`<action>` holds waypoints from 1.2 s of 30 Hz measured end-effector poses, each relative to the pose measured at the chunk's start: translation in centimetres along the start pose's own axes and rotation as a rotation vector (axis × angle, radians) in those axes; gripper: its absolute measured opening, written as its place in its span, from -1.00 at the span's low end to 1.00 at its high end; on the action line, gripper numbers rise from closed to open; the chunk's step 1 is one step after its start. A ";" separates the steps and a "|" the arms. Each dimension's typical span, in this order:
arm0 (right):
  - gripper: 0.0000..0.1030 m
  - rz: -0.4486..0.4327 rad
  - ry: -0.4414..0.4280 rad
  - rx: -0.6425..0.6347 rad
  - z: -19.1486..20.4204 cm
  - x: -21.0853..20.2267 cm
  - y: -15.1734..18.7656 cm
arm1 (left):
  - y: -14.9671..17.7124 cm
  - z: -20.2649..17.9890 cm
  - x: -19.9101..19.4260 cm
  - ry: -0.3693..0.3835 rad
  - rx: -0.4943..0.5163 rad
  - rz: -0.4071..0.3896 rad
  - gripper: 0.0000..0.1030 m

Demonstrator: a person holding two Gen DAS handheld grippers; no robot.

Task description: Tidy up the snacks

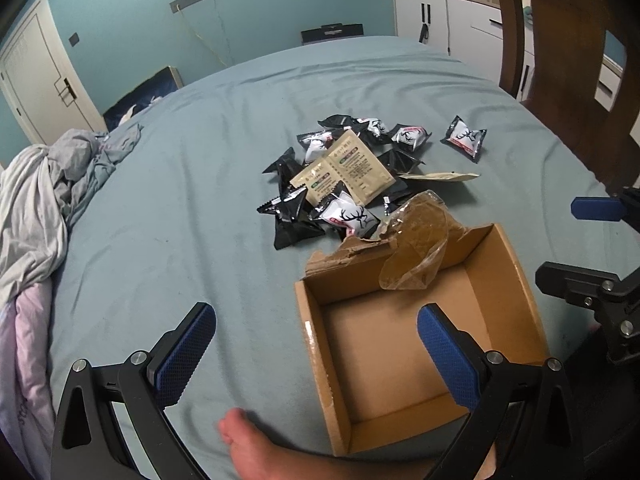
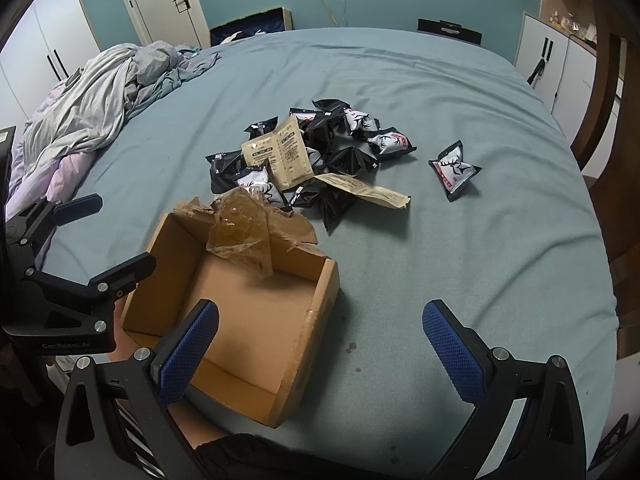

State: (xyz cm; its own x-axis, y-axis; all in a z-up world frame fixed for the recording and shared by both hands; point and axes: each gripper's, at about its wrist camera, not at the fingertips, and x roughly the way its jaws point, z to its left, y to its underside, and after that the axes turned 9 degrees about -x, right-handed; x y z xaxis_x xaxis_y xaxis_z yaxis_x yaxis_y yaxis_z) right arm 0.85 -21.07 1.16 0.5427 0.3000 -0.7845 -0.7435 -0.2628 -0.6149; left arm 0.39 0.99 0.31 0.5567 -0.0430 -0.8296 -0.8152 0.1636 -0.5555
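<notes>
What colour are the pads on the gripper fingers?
The finger pads are blue with a knurled texture, on black frames; the right wrist view shows this best.

torn tape (image 2: 244, 232) overhangs the box's (image 2: 308, 332) far rim; near side open.

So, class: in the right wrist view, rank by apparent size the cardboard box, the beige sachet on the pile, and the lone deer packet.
1. Cardboard box, though nearest the camera.
2. Beige sachet.
3. Lone deer packet.

place: we see a home bedroom | evidence: bed (image 2: 440, 92), rumpled bedding (image 2: 100, 92), door (image 1: 36, 80), white cabinets (image 1: 448, 20)
</notes>
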 end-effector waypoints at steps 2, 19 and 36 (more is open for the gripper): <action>1.00 0.005 -0.006 0.012 -0.2 0.1 -0.1 | 0.0 0.0 0.0 0.005 0.001 0.004 1.00; 1.00 0.114 0.011 0.050 -5.3 6.7 -6.4 | -0.9 1.3 1.0 0.011 -0.037 0.019 1.00; -0.16 0.149 0.066 -0.138 -4.1 15.9 -10.9 | -3.6 5.7 4.8 0.005 -0.206 0.063 1.00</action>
State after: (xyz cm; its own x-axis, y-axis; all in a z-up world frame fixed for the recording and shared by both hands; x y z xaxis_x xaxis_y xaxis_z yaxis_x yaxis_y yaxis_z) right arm 19.21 -17.24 -4.89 0.4585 0.1887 -0.8684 -0.7595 -0.4242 -0.4932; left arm 6.96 5.83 -1.36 0.5036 -0.0443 -0.8628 -0.8639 -0.0385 -0.5023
